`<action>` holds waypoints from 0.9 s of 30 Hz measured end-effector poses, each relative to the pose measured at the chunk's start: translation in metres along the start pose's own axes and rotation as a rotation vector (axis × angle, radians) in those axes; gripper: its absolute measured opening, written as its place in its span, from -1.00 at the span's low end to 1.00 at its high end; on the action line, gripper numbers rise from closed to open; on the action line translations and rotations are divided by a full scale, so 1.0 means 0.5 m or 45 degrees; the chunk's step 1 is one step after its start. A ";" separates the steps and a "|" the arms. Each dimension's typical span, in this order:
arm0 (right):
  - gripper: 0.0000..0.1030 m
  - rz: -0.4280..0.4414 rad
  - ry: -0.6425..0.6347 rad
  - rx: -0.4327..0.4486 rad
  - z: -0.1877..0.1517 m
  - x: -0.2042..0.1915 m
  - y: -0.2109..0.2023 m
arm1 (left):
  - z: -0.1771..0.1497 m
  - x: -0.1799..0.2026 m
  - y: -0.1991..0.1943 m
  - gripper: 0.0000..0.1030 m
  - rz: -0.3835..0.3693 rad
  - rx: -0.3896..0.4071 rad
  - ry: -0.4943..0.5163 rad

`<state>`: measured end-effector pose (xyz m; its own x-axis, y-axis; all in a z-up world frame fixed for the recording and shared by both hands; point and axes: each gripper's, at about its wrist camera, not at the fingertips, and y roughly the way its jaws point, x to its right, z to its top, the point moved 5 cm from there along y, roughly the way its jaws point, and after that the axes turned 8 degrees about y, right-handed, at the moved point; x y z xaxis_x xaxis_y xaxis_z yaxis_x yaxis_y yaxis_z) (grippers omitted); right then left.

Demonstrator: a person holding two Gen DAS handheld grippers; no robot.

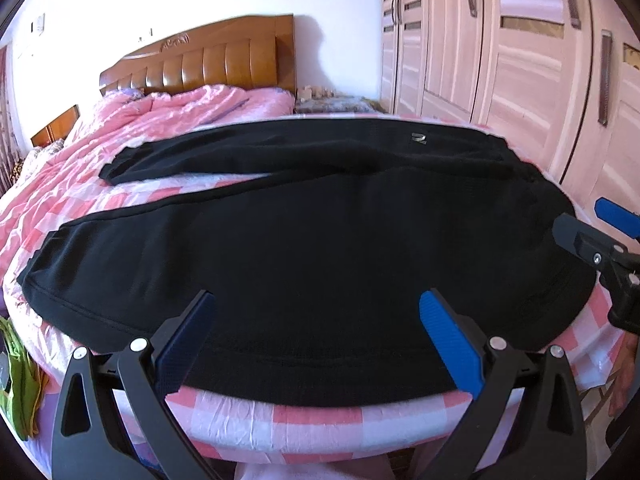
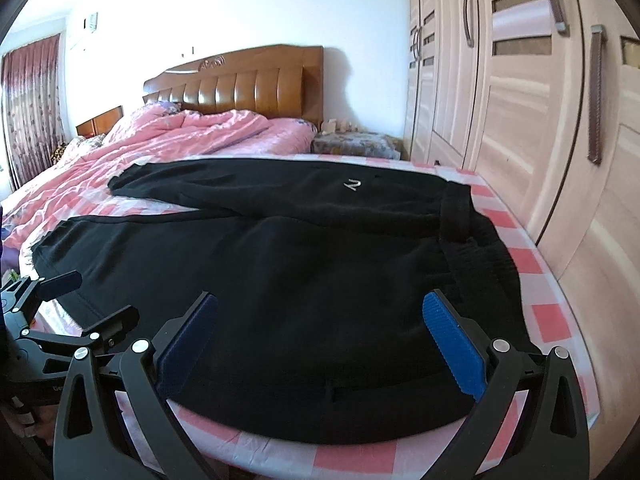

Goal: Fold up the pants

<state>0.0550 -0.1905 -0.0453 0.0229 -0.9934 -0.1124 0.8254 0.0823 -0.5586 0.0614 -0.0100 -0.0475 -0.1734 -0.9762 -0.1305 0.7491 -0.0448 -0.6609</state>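
Note:
Black pants lie spread flat on the pink checked bed sheet, waistband to the right, two legs running left and apart. They also show in the right wrist view, with a small silver logo on the far leg. My left gripper is open over the near leg's front edge, holding nothing. My right gripper is open over the near hip area by the waistband, holding nothing. The right gripper shows at the right edge of the left wrist view. The left gripper shows at the left of the right wrist view.
A pink quilt is bunched toward the wooden headboard. A pale wardrobe stands close along the bed's right side. Green cloth hangs off the bed at the left. A cluttered nightstand sits beside the headboard.

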 end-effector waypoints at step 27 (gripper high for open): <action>0.92 0.363 -0.364 -0.693 0.380 0.187 0.675 | 0.512 -0.070 0.590 0.97 -0.387 -0.213 0.516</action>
<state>0.4427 -0.2706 -0.0879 0.4078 -0.9027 -0.1370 0.3651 0.2987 -0.8817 0.4520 -0.0435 -0.0489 -0.6245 -0.7627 -0.1680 0.5205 -0.2460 -0.8177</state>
